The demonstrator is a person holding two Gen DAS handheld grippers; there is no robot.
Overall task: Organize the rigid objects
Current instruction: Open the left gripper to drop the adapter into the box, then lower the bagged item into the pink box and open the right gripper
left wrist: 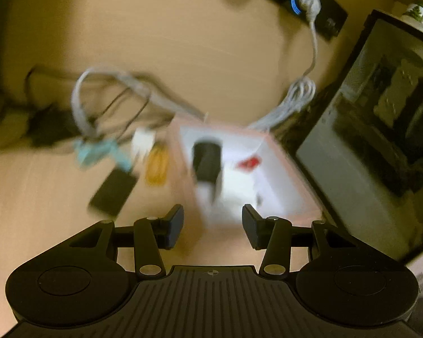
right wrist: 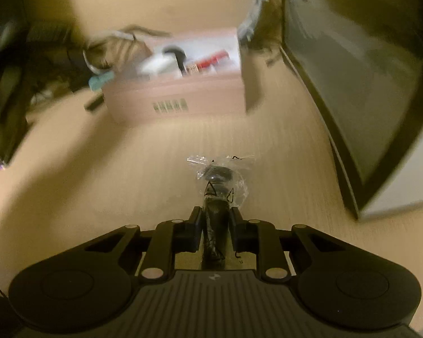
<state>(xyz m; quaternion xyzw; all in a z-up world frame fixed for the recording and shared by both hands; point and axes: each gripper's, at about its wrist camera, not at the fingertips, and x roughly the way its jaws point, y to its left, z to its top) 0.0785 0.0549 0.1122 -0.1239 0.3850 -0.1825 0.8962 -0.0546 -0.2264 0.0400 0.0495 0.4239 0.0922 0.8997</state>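
Observation:
A pink cardboard box [left wrist: 289, 197] with a white inside stands on the wooden desk; it holds a black-and-white cylinder [left wrist: 207, 166] and a red item [left wrist: 248, 164]. My left gripper [left wrist: 213, 226] is open and empty, just above the box's near corner. The box also shows in the right wrist view [right wrist: 177, 98], farther off. My right gripper [right wrist: 215, 229] is shut on a black part wrapped in a clear plastic bag [right wrist: 218, 186], held above the desk in front of the box. The views are motion-blurred.
Left of the box lie a black flat device [left wrist: 112, 191], a yellow item [left wrist: 156, 166], a white block [left wrist: 143, 140], a teal item [left wrist: 96, 149] and grey cables [left wrist: 112, 90]. A dark monitor [left wrist: 380, 129] stands right of the box. A black power strip [left wrist: 318, 8] lies at the back.

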